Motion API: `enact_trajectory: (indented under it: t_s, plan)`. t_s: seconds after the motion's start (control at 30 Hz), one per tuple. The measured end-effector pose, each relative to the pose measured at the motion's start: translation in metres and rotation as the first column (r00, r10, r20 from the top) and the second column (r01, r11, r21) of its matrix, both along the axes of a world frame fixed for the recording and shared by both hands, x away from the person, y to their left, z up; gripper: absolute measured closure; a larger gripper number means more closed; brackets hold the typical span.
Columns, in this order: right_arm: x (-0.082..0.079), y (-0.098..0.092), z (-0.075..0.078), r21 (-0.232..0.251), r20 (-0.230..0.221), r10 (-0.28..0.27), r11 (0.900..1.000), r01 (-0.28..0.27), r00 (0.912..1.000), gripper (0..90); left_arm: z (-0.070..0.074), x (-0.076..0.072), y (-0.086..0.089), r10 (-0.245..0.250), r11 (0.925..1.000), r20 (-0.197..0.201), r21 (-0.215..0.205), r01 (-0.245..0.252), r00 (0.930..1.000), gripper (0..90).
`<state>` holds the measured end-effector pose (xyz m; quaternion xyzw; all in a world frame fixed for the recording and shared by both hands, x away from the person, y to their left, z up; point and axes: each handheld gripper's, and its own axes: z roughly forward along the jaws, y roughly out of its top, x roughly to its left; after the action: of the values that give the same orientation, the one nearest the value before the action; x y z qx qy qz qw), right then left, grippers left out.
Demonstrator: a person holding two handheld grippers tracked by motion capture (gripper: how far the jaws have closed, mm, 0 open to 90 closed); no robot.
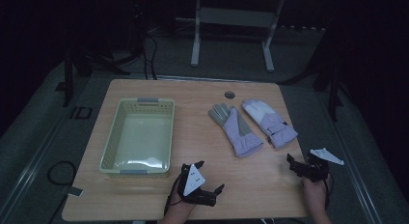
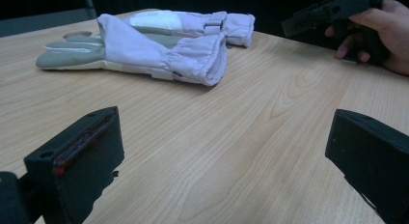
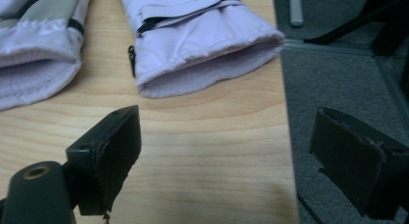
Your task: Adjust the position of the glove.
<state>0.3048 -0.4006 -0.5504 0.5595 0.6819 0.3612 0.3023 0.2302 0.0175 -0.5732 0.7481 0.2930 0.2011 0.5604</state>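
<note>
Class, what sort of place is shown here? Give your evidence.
Probably a lab or workshop set up for recording: a light wooden table on grey carpet, a white metal stand frame behind, black cables across the floor.

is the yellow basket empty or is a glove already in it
Empty. The high view shows the basket with a bare floor inside, and both gloves, the left glove and the right glove, lie flat on the table beside it.

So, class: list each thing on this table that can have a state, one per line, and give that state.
Left gripper: open, holds nothing.
Right gripper: open, holds nothing.
Basket: upright, empty.
Left glove: flat on the table, palm up, cuff towards the person.
Right glove: flat beside it, strap side up.
</note>
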Motion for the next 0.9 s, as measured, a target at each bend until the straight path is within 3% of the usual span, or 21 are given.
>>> enact_trajectory:
  t_s: [0.07,0.27,0.37,0.4,0.47,0.53,0.63,0.67,0.7,0.73,0.9]
  plan:
    - [0.000,0.001,0.000,0.000,-0.019,0.016,1.000,-0.016,0.9997,11.1,0.000,0.000,0.000,0.001,1.0000,-0.004,0.000,-0.001,1.0000,0.2]
    - [-0.001,0.002,0.013,-0.060,-0.017,0.004,0.998,-0.005,0.9999,11.0,0.000,0.000,0.000,0.002,1.0000,-0.005,0.000,-0.002,1.0000,0.2]
    - [-0.002,0.001,0.027,-0.073,0.022,-0.020,0.997,0.022,0.9996,11.1,0.000,0.000,-0.001,0.002,1.0000,-0.002,0.004,-0.002,1.0000,0.2]
    - [-0.001,0.001,0.032,-0.065,0.025,-0.015,0.998,0.016,0.9996,11.2,0.000,0.000,-0.001,0.001,1.0000,-0.001,0.005,-0.001,1.0000,0.2]
    - [0.004,0.000,0.042,-0.015,-0.024,0.049,0.999,-0.049,0.9985,11.1,0.000,0.000,0.000,0.004,1.0000,-0.004,0.002,-0.004,1.0000,0.2]
    - [0.009,-0.001,0.051,0.022,-0.072,0.106,0.994,-0.104,0.9918,11.2,0.000,0.001,0.000,0.005,1.0000,-0.008,-0.001,-0.005,1.0000,0.2]
    - [0.012,0.000,0.059,0.029,-0.053,0.125,0.992,-0.123,0.9908,11.2,0.000,0.001,0.000,0.004,1.0000,-0.007,0.000,-0.004,1.0000,0.2]
    - [0.012,0.001,0.070,0.019,-0.007,0.120,0.993,-0.120,0.9927,11.1,0.000,0.000,0.000,0.003,1.0000,-0.005,0.002,-0.003,1.0000,0.2]
    - [0.012,0.001,0.070,0.019,-0.007,0.120,0.993,-0.120,0.9927,11.1,0.000,0.000,0.000,0.003,1.0000,-0.005,0.002,-0.003,1.0000,0.2]
    - [0.014,0.002,0.082,0.017,0.014,0.135,0.991,-0.135,0.9908,11.1,0.000,0.000,0.000,0.003,1.0000,-0.004,0.002,-0.003,1.0000,0.2]
    - [0.019,0.004,0.110,0.035,0.070,0.144,0.989,-0.146,0.9871,11.1,0.000,0.000,0.000,0.006,1.0000,-0.004,-0.002,-0.006,1.0000,0.2]
